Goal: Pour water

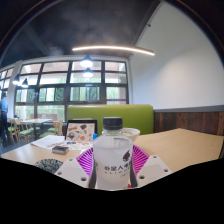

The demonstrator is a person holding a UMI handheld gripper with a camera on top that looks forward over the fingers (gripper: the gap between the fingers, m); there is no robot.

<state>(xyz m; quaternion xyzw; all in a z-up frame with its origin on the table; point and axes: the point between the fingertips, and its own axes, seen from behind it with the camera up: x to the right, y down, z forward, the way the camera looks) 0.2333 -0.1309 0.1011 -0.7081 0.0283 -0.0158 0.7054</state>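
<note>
A clear plastic water bottle (112,158) with a white cap and a printed label stands upright between my fingers. Both magenta pads (136,159) press against its sides, so my gripper (112,166) is shut on it. The bottle seems lifted, with the wooden table (185,143) lying lower behind it. A white bowl or cup rim (130,133) shows just behind the bottle's right shoulder, partly hidden by it.
On the table to the left lie papers and a booklet (48,143), a small dark item (60,150) and an upright card (80,131). A green bench back (110,115) and large windows (70,85) stand beyond.
</note>
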